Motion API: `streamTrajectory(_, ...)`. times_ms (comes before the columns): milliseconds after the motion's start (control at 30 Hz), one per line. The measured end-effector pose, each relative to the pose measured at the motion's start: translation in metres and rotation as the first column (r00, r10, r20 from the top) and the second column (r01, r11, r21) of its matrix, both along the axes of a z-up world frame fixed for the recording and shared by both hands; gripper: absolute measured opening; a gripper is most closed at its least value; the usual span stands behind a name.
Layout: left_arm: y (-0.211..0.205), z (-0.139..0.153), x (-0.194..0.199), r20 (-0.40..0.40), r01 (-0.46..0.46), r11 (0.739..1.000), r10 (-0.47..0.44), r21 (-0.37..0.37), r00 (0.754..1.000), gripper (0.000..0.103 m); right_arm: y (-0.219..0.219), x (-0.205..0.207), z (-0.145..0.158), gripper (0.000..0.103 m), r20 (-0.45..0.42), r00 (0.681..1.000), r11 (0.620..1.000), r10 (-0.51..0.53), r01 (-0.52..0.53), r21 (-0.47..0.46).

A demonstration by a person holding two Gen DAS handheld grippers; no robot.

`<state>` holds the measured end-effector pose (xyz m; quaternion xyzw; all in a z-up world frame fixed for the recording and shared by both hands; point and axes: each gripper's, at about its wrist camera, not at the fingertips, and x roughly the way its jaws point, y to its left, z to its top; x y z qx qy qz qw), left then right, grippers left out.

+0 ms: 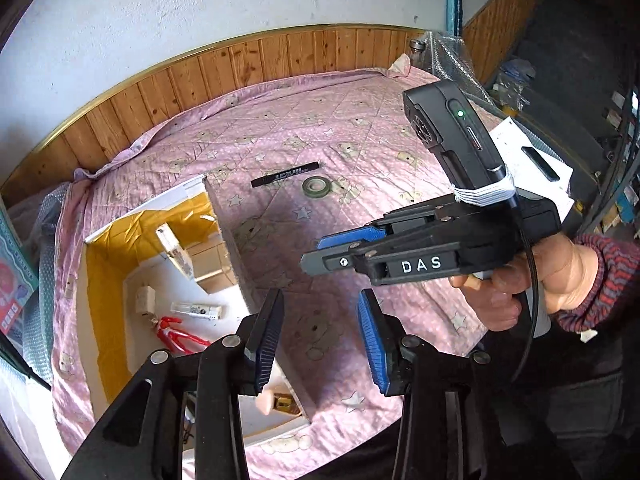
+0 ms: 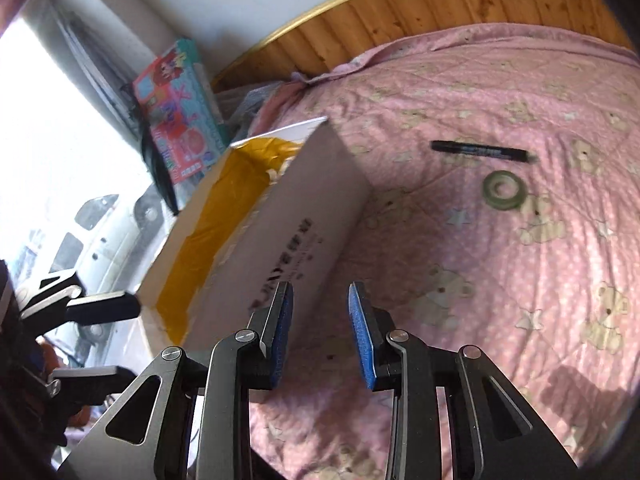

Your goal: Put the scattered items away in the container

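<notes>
1. A bed covered by a pink quilt (image 1: 320, 128) printed with bears and stars is seen in both wrist views, backed by wooden wall panelling (image 1: 248, 60).
2. In the left wrist view the left gripper (image 1: 320, 340) is held above the quilt with its jaws spread wide and nothing between the blue pads (image 1: 372, 340).
3. An open white box (image 1: 224, 232), lined inside with yellow tape, lies at about 9 o'clock from the left gripper.
4. Inside the box a small red and white figure (image 1: 176, 334), a white oblong packet (image 1: 196, 311), a small white plug-like piece (image 1: 145, 300) and a clear upright package (image 1: 176, 252) are seen.
5. A black marker pen (image 1: 286, 174) and a grey-green roll of tape (image 1: 317, 186) lie on the quilt at about 12 o'clock from the left gripper, just beside each other and well apart from the box.
6. The right gripper (image 1: 320, 252) is seen at 2 o'clock in the left view, gripped by a hand (image 1: 516, 280) in a striped sleeve; from this side its opening cannot be judged.
7. In the right wrist view the right gripper (image 2: 322, 336) is shown with jaws parted and empty, beside the box wall (image 2: 304, 220).
8. There the pen (image 2: 480, 151) and tape roll (image 2: 505, 188) lie at about 1 o'clock.
9. A colourful toy carton (image 2: 180, 112) stands at 10 o'clock, beyond the box.
</notes>
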<state>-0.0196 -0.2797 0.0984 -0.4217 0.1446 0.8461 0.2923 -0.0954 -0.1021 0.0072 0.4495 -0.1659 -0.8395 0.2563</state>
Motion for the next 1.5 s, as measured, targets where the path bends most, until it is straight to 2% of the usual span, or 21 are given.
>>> streamTrajectory(100, 0.016, -0.012, -0.01, 0.057, -0.072, 0.995, 0.068, 0.07, 0.996, 0.043, 0.045, -0.036, -0.015, 0.032, 0.03, 0.99, 0.988, -0.14, 0.138, 0.069)
streamTrajectory(200, 0.03, -0.028, -0.023, 0.128, -0.144, 0.981, 0.128, 0.128, 0.984, 0.043, 0.067, -0.077, -0.03, 0.029, 0.032, 0.984, 0.972, -0.177, 0.169, 0.164)
streamTrajectory(267, 0.04, -0.037, -0.029, 0.162, -0.183, 0.971, 0.158, 0.154, 0.974, 0.043, 0.072, -0.105, -0.041, 0.027, 0.024, 0.983, 0.956, -0.184, 0.173, 0.238)
streamTrajectory(400, 0.055, -0.046, -0.035, 0.203, -0.211, 0.959, 0.172, 0.189, 0.964, 0.043, 0.063, -0.148, -0.065, 0.022, 0.03, 0.99, 0.93, -0.136, 0.117, 0.348)
streamTrajectory(500, 0.057, -0.052, -0.04, 0.208, -0.218, 0.959, 0.18, 0.18, 0.961, 0.043, 0.055, -0.165, -0.087, 0.021, 0.072, 0.995, 0.931, -0.074, 0.043, 0.363)
streamTrajectory(567, 0.054, -0.058, -0.046, 0.231, -0.239, 0.953, 0.194, 0.187, 0.953, 0.043, 0.047, -0.164, -0.089, 0.021, 0.018, 1.0, 0.918, -0.017, 0.009, 0.397)
streamTrajectory(633, 0.05, -0.065, -0.053, 0.258, -0.264, 0.944, 0.21, 0.197, 0.943, 0.043, 0.046, -0.161, -0.087, 0.018, 0.004, 1.0, 0.912, -0.005, 0.003, 0.41)
streamTrajectory(733, 0.046, -0.07, -0.06, 0.272, -0.299, 0.933, 0.24, 0.201, 0.932, 0.043, 0.051, -0.14, -0.075, 0.016, -0.003, 1.0, 0.937, -0.005, 0.006, 0.35)
streamTrajectory(833, 0.04, -0.067, -0.063, 0.265, -0.326, 0.922, 0.267, 0.21, 0.927, 0.043, 0.044, -0.095, -0.06, 0.016, 0.051, 0.997, 0.976, 0.06, -0.069, 0.208)
streamTrajectory(933, 0.032, -0.062, -0.06, 0.246, -0.34, 0.915, 0.286, 0.218, 0.926, 0.043, 0.019, -0.042, -0.073, 0.018, 0.134, 0.97, 0.965, 0.203, -0.221, 0.138)
streamTrajectory(1000, 0.026, -0.066, -0.057, 0.262, -0.349, 0.909, 0.288, 0.229, 0.921, 0.043, 0.003, -0.018, -0.09, 0.024, 0.177, 0.947, 0.937, 0.268, -0.299, 0.179)
streamTrajectory(1033, 0.024, -0.07, -0.057, 0.276, -0.357, 0.905, 0.291, 0.23, 0.916, 0.043, 0.003, -0.012, -0.088, 0.026, 0.134, 0.952, 0.932, 0.276, -0.299, 0.203)
streamTrajectory(1067, 0.023, -0.075, -0.056, 0.292, -0.364, 0.903, 0.294, 0.228, 0.91, 0.043, 0.006, -0.014, -0.082, 0.032, 0.112, 0.957, 0.927, 0.267, -0.287, 0.24)
streamTrajectory(1100, 0.022, -0.079, -0.055, 0.307, -0.369, 0.902, 0.294, 0.224, 0.905, 0.043, 0.012, -0.021, -0.071, 0.033, 0.081, 0.966, 0.929, 0.247, -0.26, 0.264)
streamTrajectory(1167, 0.021, -0.084, -0.051, 0.316, -0.374, 0.902, 0.298, 0.217, 0.901, 0.043, 0.028, -0.044, -0.043, 0.037, 0.0, 0.976, 0.943, 0.22, -0.213, 0.255)
streamTrajectory(1233, 0.022, -0.085, -0.049, 0.321, -0.369, 0.901, 0.289, 0.228, 0.902, 0.043, 0.039, -0.082, -0.024, 0.038, -0.051, 0.982, 0.943, 0.18, -0.158, 0.294)
streamTrajectory(1300, 0.025, -0.085, -0.05, 0.315, -0.373, 0.901, 0.297, 0.221, 0.902, 0.043, 0.042, -0.128, -0.023, 0.038, -0.071, 0.985, 0.916, 0.16, -0.122, 0.383)
streamTrajectory(1367, 0.029, -0.085, -0.054, 0.307, -0.379, 0.902, 0.309, 0.204, 0.9, 0.043, 0.036, -0.171, -0.036, 0.039, -0.075, 0.981, 0.859, 0.179, -0.119, 0.498)
streamTrajectory(1433, 0.031, -0.087, -0.06, 0.312, -0.398, 0.9, 0.331, 0.18, 0.891, 0.043, 0.029, -0.2, -0.056, 0.039, -0.04, 0.971, 0.818, 0.236, -0.176, 0.548)
streamTrajectory(1500, 0.031, -0.088, -0.064, 0.311, -0.408, 0.898, 0.345, 0.165, 0.885, 0.043, 0.021, -0.21, -0.077, 0.034, 0.019, 0.951, 0.758, 0.309, -0.258, 0.599)
